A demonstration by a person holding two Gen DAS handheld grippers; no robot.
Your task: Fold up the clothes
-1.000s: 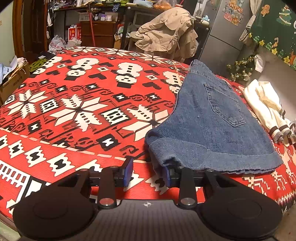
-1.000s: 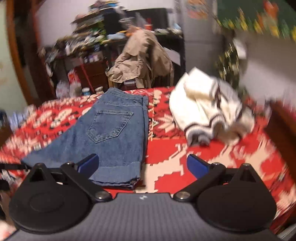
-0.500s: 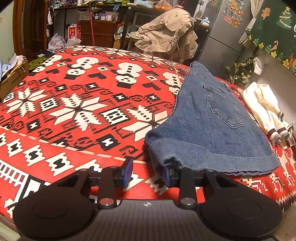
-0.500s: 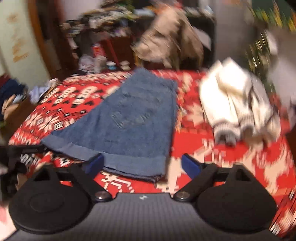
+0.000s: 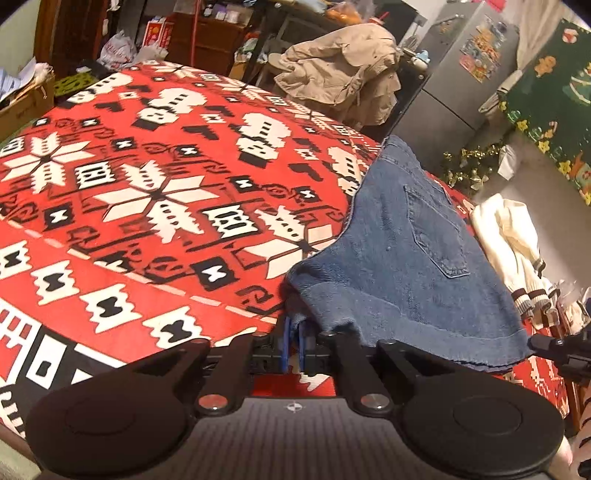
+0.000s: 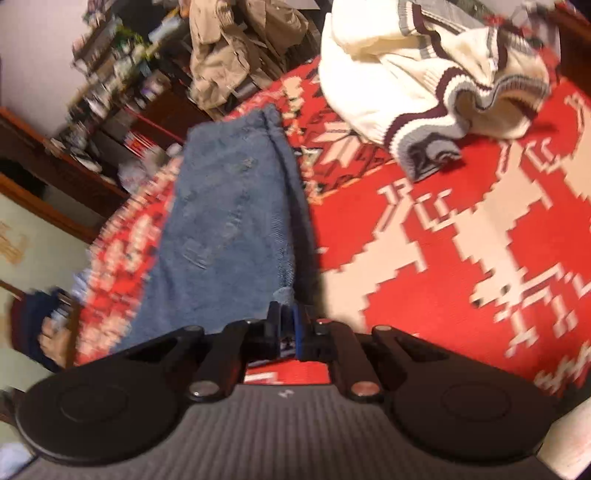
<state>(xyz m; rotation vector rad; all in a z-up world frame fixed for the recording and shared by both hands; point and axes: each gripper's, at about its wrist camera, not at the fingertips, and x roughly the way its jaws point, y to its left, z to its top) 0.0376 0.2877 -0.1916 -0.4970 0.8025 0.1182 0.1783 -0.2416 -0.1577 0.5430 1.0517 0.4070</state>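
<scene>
Denim shorts [image 5: 402, 266] are lying on the red patterned surface [image 5: 147, 192]; left tool [image 5: 294, 341] and right tool [image 6: 286, 325] are each clenching a hem corner.

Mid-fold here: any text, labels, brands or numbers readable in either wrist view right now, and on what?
None can be read.
Fridge stickers: pictures, any print too small.
Red box on the shelf: lettering too small.
Left gripper body: a small round emblem, no words.
Right gripper body: a small mark, blurred.
Shorts: no label shows.
Sweater: no label shows.
</scene>
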